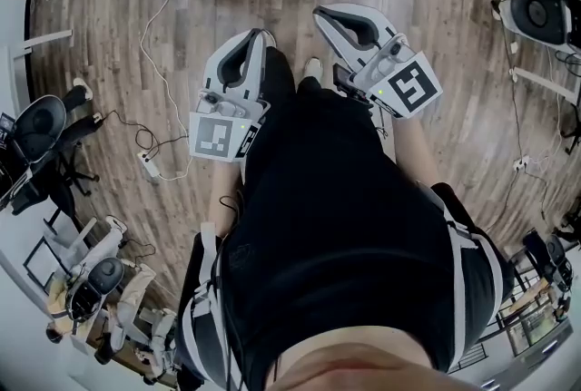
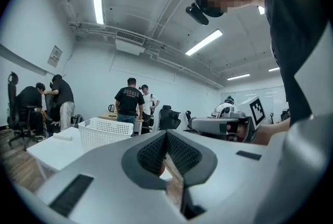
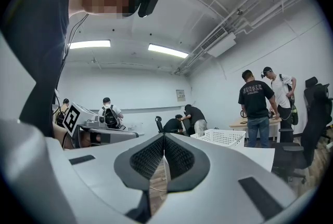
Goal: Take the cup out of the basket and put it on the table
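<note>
Basket, white perforated plastic, on white table — left hand-held gripper, right hand-held gripper, ribbed jaws closed together, empty

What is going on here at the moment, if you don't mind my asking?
A person stands holding a tool in each hand. The left tool and the right tool are both shut and empty, pointing roughly level toward a white table with a white perforated basket on it. Neither tool is at the basket yet, and no cup shows in any view. Other people stand further back.
</note>
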{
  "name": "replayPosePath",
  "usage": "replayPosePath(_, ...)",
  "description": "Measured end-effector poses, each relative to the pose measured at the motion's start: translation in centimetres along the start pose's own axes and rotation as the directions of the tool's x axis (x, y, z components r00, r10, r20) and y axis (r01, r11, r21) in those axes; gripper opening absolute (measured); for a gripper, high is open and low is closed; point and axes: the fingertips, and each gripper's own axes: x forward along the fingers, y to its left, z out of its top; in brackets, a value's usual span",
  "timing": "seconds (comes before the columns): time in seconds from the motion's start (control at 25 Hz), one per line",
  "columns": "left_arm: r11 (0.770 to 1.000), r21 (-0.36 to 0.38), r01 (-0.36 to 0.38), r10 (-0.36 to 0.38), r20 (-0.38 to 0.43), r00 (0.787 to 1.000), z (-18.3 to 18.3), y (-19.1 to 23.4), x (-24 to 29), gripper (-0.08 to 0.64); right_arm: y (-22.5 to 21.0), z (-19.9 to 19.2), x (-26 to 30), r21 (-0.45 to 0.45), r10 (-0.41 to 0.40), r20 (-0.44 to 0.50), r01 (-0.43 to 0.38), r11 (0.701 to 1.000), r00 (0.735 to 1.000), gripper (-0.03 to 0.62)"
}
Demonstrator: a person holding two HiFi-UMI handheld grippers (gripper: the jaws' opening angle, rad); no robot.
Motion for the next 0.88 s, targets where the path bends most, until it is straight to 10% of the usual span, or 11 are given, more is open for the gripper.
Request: replayPosePath(0.88, 0.993, 0.029, 0.118, -0.118, 0.014, 0.993, 3.3, 11.9, 5.7, 0.02, -4.6, 2.5, 11.5, -0.045, -0.083, -0.008, 0.082, 0.996, 0.997, 0.02)
